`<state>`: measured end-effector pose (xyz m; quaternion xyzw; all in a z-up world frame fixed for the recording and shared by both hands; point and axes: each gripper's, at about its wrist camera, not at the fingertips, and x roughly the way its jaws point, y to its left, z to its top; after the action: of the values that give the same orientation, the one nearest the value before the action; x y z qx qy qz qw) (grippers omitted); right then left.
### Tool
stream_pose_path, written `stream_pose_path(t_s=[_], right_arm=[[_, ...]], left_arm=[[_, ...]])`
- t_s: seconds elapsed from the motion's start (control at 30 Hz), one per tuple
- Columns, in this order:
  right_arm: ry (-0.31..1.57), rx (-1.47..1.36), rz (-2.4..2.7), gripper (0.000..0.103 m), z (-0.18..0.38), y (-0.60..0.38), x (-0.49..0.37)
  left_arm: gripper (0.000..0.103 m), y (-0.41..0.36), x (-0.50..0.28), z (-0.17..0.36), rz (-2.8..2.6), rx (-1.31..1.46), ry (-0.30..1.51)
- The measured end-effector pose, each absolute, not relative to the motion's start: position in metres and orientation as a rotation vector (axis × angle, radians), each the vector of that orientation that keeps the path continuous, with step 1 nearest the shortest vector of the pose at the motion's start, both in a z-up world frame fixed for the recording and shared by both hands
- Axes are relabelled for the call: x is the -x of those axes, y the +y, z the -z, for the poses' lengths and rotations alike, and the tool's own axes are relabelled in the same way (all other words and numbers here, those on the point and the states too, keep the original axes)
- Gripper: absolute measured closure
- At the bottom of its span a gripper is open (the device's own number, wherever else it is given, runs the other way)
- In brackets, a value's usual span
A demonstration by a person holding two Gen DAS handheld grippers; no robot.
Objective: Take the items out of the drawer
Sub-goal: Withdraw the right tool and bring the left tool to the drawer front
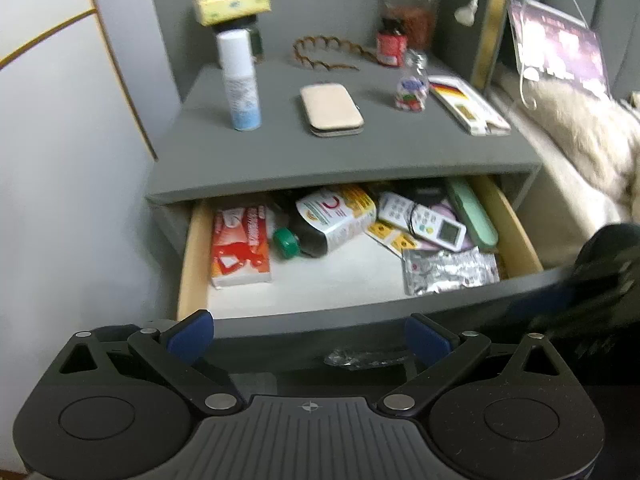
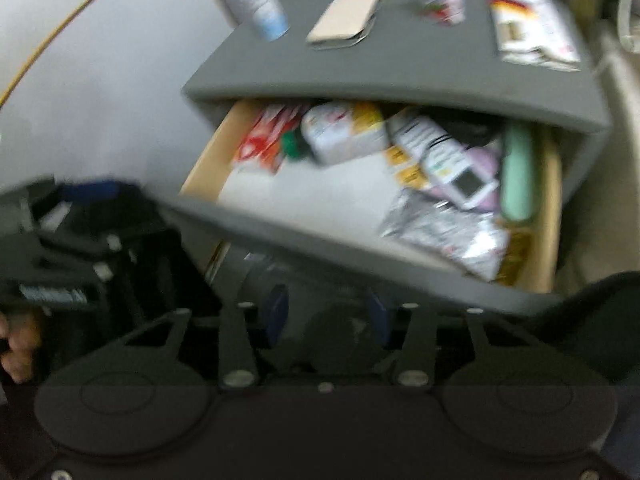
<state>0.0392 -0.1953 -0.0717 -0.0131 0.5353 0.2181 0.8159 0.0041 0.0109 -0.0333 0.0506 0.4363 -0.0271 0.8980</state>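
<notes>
The grey nightstand's drawer [image 1: 320, 314] stands pulled out. In it lie a red and white box [image 1: 240, 246], a dark bottle with a green cap [image 1: 320, 224], a white remote control [image 1: 424, 220], a mint green case [image 1: 472, 212] and foil blister packs [image 1: 448, 270]. My left gripper [image 1: 308, 336] is open and empty, just in front of the drawer front. My right gripper [image 2: 327, 314] is low before the drawer front [image 2: 360, 256], its blue pads partway apart. A dark round shape [image 2: 340, 336] shows between them; blur hides whether they touch it.
On the nightstand top [image 1: 360, 152] stand a white spray can [image 1: 240, 80], a beige case [image 1: 331, 110], a small jar [image 1: 410, 88] and a white booklet [image 1: 468, 106]. A fluffy blanket [image 1: 580, 120] lies to the right. A hand [image 2: 16, 348] holds the left gripper [image 2: 60, 240].
</notes>
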Motion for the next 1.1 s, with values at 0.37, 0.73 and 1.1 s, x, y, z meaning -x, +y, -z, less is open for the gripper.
stream_pose_path(t_s=[0.37,0.73,1.1], right_arm=[[1.175,0.069,-0.414,0.091,0.087,-0.185,-0.044],[1.192,0.081,-0.397,0.094,0.095,-0.183,-0.05],[1.196,0.072,-0.394,0.094,0.094,-0.184,-0.05]], left_arm=[[0.002,0.046,0.002,0.021,0.017,-0.015,0.865],[0.002,0.055,0.004,0.028,0.015,0.01,0.868],[0.002,0.06,0.006,0.031,0.008,0.02,0.875]])
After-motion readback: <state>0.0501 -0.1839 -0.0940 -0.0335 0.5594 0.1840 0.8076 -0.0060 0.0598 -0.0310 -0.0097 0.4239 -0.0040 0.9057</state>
